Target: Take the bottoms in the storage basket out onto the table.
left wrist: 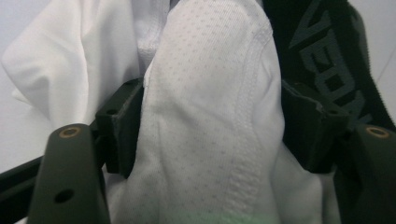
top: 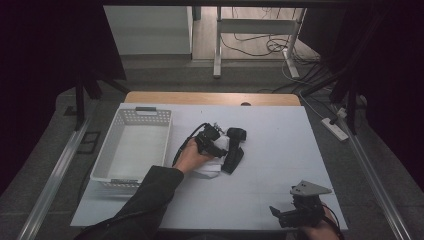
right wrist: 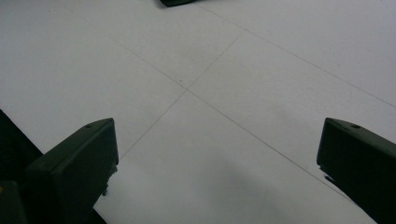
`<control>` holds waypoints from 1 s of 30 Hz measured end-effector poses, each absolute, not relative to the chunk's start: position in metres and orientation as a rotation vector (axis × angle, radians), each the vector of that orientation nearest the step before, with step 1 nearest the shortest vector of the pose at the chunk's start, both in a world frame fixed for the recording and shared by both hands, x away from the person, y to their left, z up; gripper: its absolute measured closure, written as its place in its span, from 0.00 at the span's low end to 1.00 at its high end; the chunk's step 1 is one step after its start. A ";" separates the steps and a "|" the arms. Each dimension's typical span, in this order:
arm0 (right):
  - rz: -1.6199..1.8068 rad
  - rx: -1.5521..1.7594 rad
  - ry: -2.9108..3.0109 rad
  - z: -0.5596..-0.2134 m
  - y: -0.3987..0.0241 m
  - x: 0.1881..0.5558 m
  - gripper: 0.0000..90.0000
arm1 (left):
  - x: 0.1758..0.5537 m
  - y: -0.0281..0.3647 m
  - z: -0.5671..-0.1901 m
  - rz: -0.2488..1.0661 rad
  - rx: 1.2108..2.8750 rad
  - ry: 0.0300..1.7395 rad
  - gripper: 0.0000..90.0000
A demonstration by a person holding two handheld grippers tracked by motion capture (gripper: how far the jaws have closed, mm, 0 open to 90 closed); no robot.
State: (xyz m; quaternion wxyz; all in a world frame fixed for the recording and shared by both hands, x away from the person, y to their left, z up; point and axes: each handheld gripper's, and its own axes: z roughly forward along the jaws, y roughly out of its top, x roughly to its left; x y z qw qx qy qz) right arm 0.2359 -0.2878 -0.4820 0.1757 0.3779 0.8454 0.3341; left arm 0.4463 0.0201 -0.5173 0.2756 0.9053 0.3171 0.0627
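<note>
Seen from the high view, the left gripper [top: 216, 146] rests at the middle of the white table [top: 280, 165], its tip on a white cloth [top: 212, 167] that lies touching a black strap-like garment [top: 234, 150]. A white basket [top: 132, 150] stands just beside them on the left. The right gripper [top: 285, 214] sits well apart, at the table's near right edge, in the person's right hand [top: 317, 231].

Up close, the left gripper view gives what the high view cannot: a fold of the dotted white cloth [left wrist: 210, 121] stands between the jaws, touching both pads, though how hard they press I cannot tell. The black garment [left wrist: 327, 60], with grey lettering, lies just behind.

Lastly, the right gripper view shows its jaws wide apart over bare table [right wrist: 210, 93], nothing between them.
</note>
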 end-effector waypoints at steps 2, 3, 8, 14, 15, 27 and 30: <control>0.947 1.069 2.394 -0.482 -0.288 0.236 0.00 | 0.445 0.019 -0.518 0.191 2.440 0.847 0.30; 0.946 1.069 2.395 -0.482 -0.288 0.236 0.00 | 0.445 0.018 -0.518 0.201 2.442 0.846 0.29; 0.944 1.067 2.397 -0.482 -0.287 0.236 0.00 | 0.445 0.018 -0.520 0.218 2.447 0.843 0.26; 0.936 1.062 2.400 -0.482 -0.287 0.236 0.00 | 0.444 0.015 -0.522 0.245 2.450 0.831 0.20; 0.936 1.061 2.401 -0.482 -0.287 0.236 0.00 | 0.444 0.015 -0.522 0.246 2.451 0.828 0.19; 0.931 1.057 2.404 -0.482 -0.287 0.236 0.00 | 0.444 0.012 -0.527 0.221 2.448 0.806 0.02; 0.931 1.058 2.404 -0.483 -0.287 0.236 0.00 | 0.445 0.011 -0.528 0.213 2.455 0.800 0.01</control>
